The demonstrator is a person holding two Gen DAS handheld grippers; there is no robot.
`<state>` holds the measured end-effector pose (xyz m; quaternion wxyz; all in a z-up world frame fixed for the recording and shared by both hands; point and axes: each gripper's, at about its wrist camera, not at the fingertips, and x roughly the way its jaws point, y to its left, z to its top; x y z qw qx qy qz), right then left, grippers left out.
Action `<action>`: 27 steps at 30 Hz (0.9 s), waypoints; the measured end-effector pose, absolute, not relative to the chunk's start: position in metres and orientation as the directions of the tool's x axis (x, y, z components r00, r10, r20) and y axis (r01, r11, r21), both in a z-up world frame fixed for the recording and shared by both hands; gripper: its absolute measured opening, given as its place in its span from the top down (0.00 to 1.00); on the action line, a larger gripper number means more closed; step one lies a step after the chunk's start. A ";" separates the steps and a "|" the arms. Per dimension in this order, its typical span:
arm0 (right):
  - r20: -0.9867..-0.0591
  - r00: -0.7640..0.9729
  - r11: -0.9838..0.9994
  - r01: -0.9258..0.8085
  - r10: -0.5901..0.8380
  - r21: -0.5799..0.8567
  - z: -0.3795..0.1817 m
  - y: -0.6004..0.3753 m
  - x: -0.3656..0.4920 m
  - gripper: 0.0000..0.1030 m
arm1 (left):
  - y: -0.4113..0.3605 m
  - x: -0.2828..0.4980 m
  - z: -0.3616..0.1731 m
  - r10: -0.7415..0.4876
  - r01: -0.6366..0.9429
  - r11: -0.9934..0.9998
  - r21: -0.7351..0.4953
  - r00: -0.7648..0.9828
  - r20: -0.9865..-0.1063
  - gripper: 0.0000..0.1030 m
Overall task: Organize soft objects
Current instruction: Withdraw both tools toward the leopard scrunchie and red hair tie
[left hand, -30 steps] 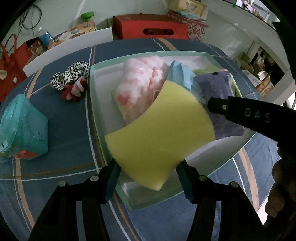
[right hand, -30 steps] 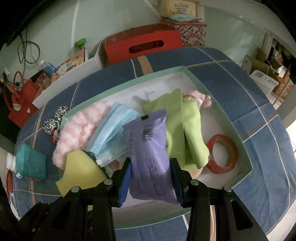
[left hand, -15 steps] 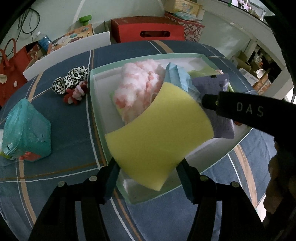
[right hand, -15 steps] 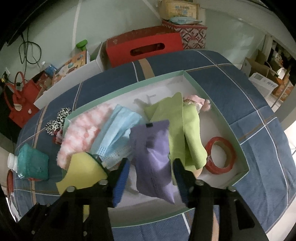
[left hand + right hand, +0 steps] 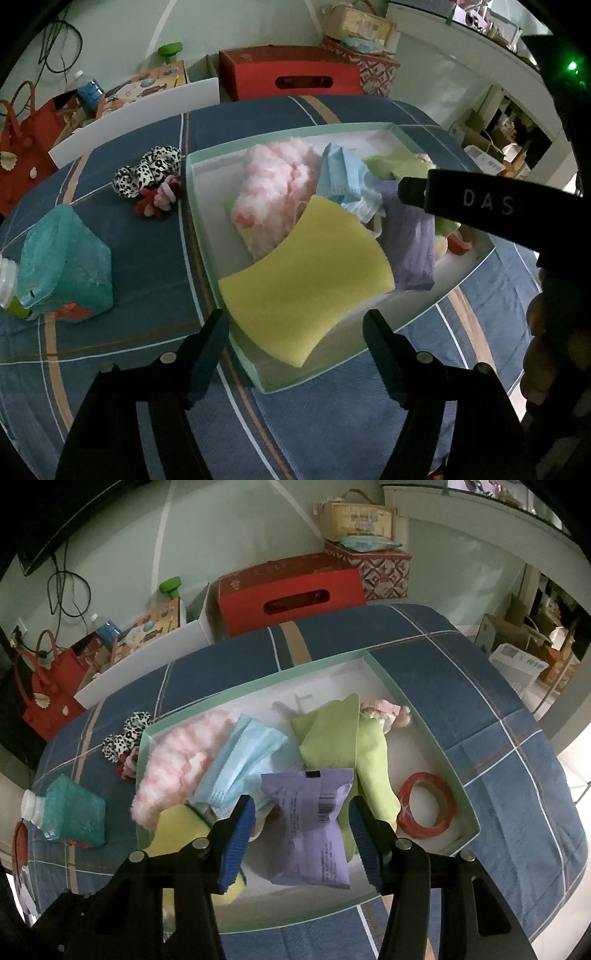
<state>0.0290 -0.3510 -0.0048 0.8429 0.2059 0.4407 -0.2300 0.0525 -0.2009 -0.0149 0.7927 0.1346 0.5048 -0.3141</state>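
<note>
My left gripper (image 5: pixel 295 325) stands wide, its jaws having just opened further, and the yellow sponge (image 5: pixel 306 277) lies loose between them, a thick curved slab of foam resting over the near left corner of the tray (image 5: pixel 192 206). My right gripper (image 5: pixel 301 823) is also parted, its ribbed blue pads (image 5: pixel 236 838) clear of the purple packet (image 5: pixel 314 823), a crinkly pillow-shaped pouch with printed text and a barcode that lies in the tray between them.

The tray is a shallow white box with a pale green rim. Inside, from left to right, sit a fluffy pink-and-white plush piece (image 5: pixel 177 771), pleated light blue face masks (image 5: pixel 243 760), a folded lime green cloth (image 5: pixel 343 738) and a red tape ring (image 5: pixel 424 805) near the right wall. A small pink item (image 5: pixel 384 709) peeks out behind the cloth.

On the blue plaid tablecloth (image 5: pixel 147 240) left of the tray lie a leopard-print scrunchie (image 5: pixel 147 170), a red-and-white scrunchie (image 5: pixel 159 195) touching it, and a teal pouch (image 5: pixel 66 258). A red cardboard box (image 5: pixel 288 590) stands beyond the table's far edge.
</note>
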 end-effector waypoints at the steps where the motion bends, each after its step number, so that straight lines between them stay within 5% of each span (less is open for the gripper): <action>1: -0.837 0.507 0.810 0.569 -0.208 0.144 -0.004 -0.351 0.029 0.45 | -0.200 0.053 -0.013 -0.366 0.632 0.767 -0.107 0.295 -0.883 0.26; 23: -0.818 0.540 0.859 0.497 -0.197 0.120 0.006 -0.321 0.041 0.45 | -0.121 0.102 0.018 -0.359 0.408 0.896 -0.176 0.433 -0.827 0.26; 27: -0.814 0.549 0.882 0.460 -0.189 0.106 0.009 -0.307 0.049 0.45 | -0.110 0.113 0.021 -0.334 0.359 0.917 -0.172 0.459 -0.823 0.08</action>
